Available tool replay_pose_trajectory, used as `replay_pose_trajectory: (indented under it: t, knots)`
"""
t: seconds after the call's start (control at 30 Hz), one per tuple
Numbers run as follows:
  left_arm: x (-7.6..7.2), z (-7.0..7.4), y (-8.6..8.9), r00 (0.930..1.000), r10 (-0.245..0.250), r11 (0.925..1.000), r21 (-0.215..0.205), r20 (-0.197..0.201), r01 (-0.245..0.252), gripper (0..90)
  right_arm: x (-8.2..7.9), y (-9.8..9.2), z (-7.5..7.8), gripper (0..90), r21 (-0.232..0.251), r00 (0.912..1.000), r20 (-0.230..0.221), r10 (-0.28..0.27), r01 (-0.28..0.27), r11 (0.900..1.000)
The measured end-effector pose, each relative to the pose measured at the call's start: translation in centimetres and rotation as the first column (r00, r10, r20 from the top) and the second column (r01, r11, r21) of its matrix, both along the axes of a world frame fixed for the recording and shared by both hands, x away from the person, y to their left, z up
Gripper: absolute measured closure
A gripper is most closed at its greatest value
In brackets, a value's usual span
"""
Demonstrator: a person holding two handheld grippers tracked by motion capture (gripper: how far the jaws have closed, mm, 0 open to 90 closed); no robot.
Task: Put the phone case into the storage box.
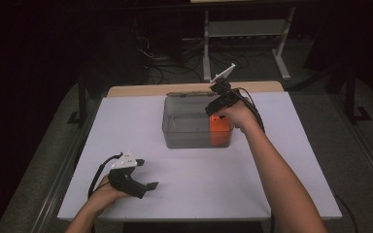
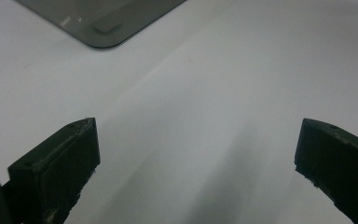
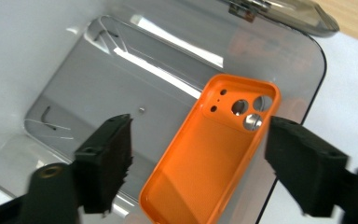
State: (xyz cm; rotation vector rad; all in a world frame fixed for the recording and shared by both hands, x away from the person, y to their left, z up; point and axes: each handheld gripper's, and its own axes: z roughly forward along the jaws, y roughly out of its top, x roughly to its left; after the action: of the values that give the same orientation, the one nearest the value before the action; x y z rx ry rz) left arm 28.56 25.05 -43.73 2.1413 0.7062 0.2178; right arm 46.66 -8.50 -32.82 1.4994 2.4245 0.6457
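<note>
Orange phone case [image 3: 209,158] lies inside the clear plastic bin [image 3: 98,93], hollow side up, camera cut-outs toward the bin's far end, resting against the wall at the bin's right-hand side as the high view shows it [image 1: 219,130]. Bin [image 1: 184,127] sits toward the back middle of the white table [image 1: 126,126], its lid hinged open along the far edge. Right gripper [image 1: 218,108] hangs over the bin's right end, pointed down into it, the person's right hand [image 1: 240,116] wrapped round the handle, cable trailing back along the forearm. In the right gripper view its two black jaws stand wide apart, one on each side of the case; neither pad presses on it, a gap showing at both sides, so the case is not held. Left gripper [image 1: 148,185] rests low at the near left of the table, well apart from the bin, in the person's left hand [image 1: 108,191]. In the left gripper view its jaws are spread wide with bare white table [image 2: 191,116] between them; a rounded corner of the bin [image 2: 107,23] shows at the top of that view. Nothing is gripped by either tool.
</note>
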Motion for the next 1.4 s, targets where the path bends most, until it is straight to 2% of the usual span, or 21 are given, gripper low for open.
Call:
replay_pose_trajectory:
  t: [0.33, 0.4, 0.63, 0.77, 0.97, 1.17, 1.4]
  knots:
    - [0.0, 0.0, -0.1, 0.9999, -0.009, 0.9999, 0.007, -0.005, 0.009, 0.0, -0.7, -0.9, -0.2, 0.0, 0.045, 0.9943, 0.087, 0.061, -0.065, 0.997]
    - [0.0, 0.0, 0.0, 0.9999, -0.016, 0.9998, 0.01, -0.005, 0.016, 0.0, -0.9, -1.2, -0.2, 0.0, 0.042, 0.9895, 0.122, 0.078, -0.084, 0.996]
    - [0.4, -0.1, 0.1, 0.9999, -0.013, 0.9999, 0.005, -0.004, 0.013, 0.0, -1.8, -2.3, -0.3, 0.0, 0.079, 0.9784, 0.18, 0.102, -0.117, 0.99]
    - [0.4, -0.1, 0.1, 0.9999, -0.01, 0.9999, 0.004, -0.006, 0.01, 0.0, -2.5, -3.1, -0.6, 0.0, 0.103, 0.968, 0.22, 0.121, -0.146, 0.984]
    - [0.5, 0.0, 0.2, 0.9999, -0.008, 1.0, -0.002, -0.006, 0.008, 0.0, -3.6, -4.1, -0.8, 0.0, 0.132, 0.96, 0.248, 0.131, -0.167, 0.977]
    - [0.6, -0.1, 0.3, 0.9999, -0.007, 0.9999, -0.01, -0.01, 0.007, 0.0, -4.8, -4.9, -1.1, 0.0, 0.16, 0.9498, 0.273, 0.153, -0.202, 0.966]
    - [0.7, -0.2, 0.3, 0.9998, -0.004, 0.9999, -0.013, -0.019, 0.003, 0.0, -6.1, -5.9, -1.7, 0.0, 0.186, 0.9331, 0.31, 0.182, -0.247, 0.951]
